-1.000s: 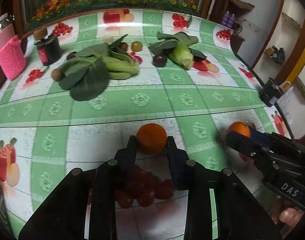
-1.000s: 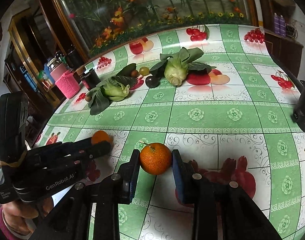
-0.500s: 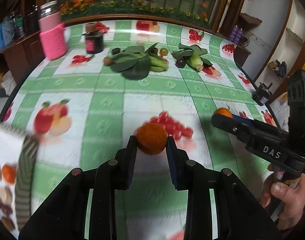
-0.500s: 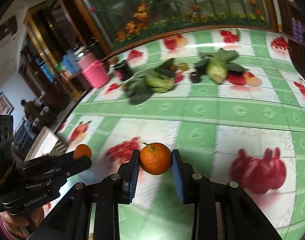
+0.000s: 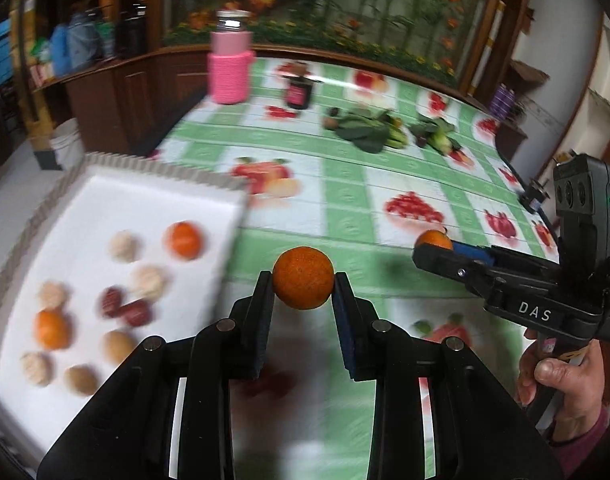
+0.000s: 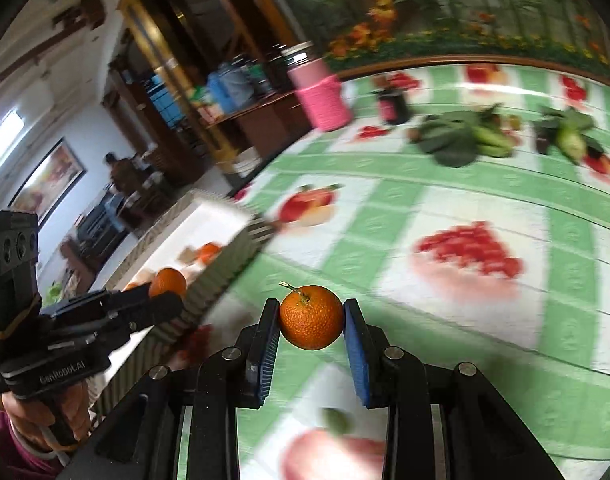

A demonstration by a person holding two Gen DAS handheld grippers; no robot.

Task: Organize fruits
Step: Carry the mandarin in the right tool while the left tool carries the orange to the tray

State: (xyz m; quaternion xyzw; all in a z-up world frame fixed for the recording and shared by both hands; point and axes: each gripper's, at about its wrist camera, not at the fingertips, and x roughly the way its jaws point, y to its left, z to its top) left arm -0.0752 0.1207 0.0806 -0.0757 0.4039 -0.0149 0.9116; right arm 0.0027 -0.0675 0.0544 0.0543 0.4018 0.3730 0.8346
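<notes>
My left gripper (image 5: 303, 280) is shut on an orange tangerine (image 5: 303, 278) and holds it above the table, just right of a white tray (image 5: 117, 208). The tray holds several fruits: tangerines (image 5: 183, 240), pale round ones and dark red ones. My right gripper (image 6: 311, 312) is shut on a tangerine with a stem (image 6: 311, 317), held above the table. The right gripper also shows in the left wrist view (image 5: 435, 246), and the left gripper in the right wrist view (image 6: 165, 292), beside the tray (image 6: 209, 216).
Leafy greens (image 5: 365, 132) and corn (image 5: 441, 140) lie at the far end of the green fruit-print tablecloth (image 5: 345, 208). A pink-sleeved bottle (image 5: 229, 68) and a dark jar (image 5: 299, 92) stand at the far left. The table edge runs left of the tray.
Both grippers have lifted their tangerines off the table and swung left; the white tray of fruit has come into view. The greens now look farther away.
</notes>
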